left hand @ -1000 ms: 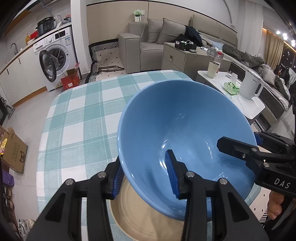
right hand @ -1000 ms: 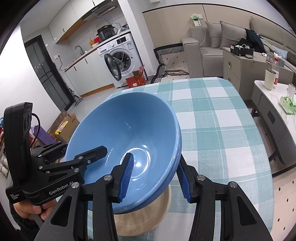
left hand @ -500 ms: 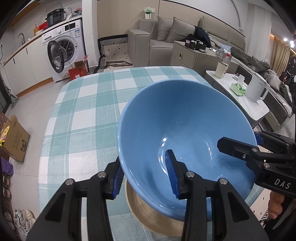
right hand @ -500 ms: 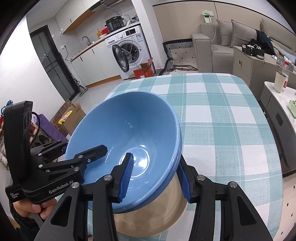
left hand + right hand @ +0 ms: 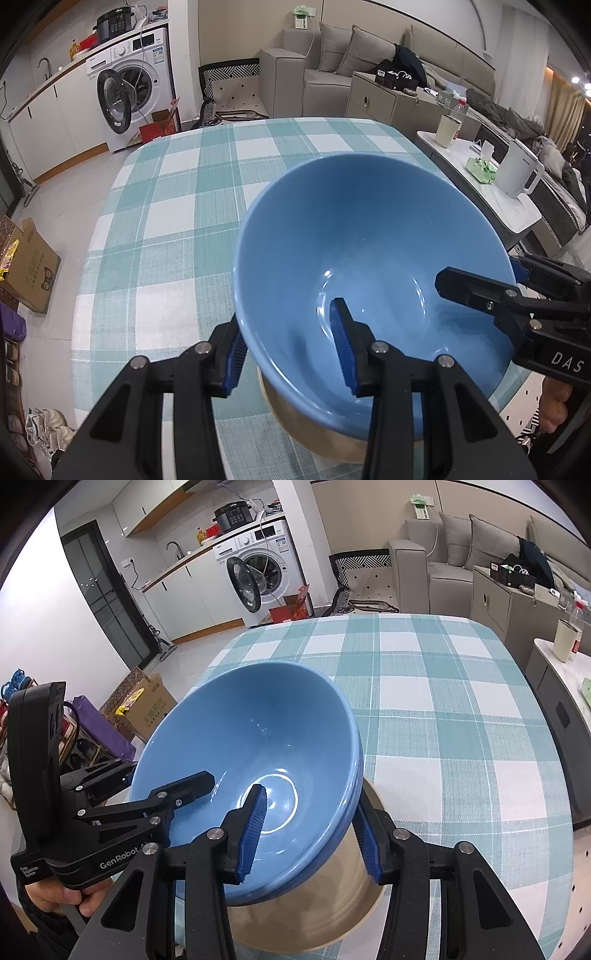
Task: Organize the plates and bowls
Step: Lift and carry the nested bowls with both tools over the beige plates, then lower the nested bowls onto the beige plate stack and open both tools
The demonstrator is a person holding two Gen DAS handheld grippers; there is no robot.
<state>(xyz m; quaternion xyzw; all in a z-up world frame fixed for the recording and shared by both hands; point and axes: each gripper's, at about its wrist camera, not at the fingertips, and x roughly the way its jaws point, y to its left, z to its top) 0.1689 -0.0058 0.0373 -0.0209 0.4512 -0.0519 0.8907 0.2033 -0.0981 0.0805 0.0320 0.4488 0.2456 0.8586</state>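
A large blue bowl [image 5: 369, 240] is held in the air between both grippers, above a beige plate [image 5: 317, 439] on the checked table. My left gripper [image 5: 290, 350] is shut on the bowl's near-left rim, one finger inside, one outside. My right gripper [image 5: 308, 834] is shut on the opposite rim of the bowl [image 5: 258, 738]; a second blue bowl seems nested under it. The beige plate [image 5: 325, 915] lies below. Each gripper shows in the other's view, the right one [image 5: 480, 291] and the left one [image 5: 166, 794].
The table with a teal and white checked cloth [image 5: 177, 206] stretches ahead. A side table with a white kettle [image 5: 517, 173] and a cup stands to the right. A cardboard box [image 5: 29, 266] sits on the floor at left. A washing machine and sofa are behind.
Both grippers have lifted the bowl higher and drawn back from the table; more of the checked cloth shows. The plate beneath looks smaller and stays on the table.
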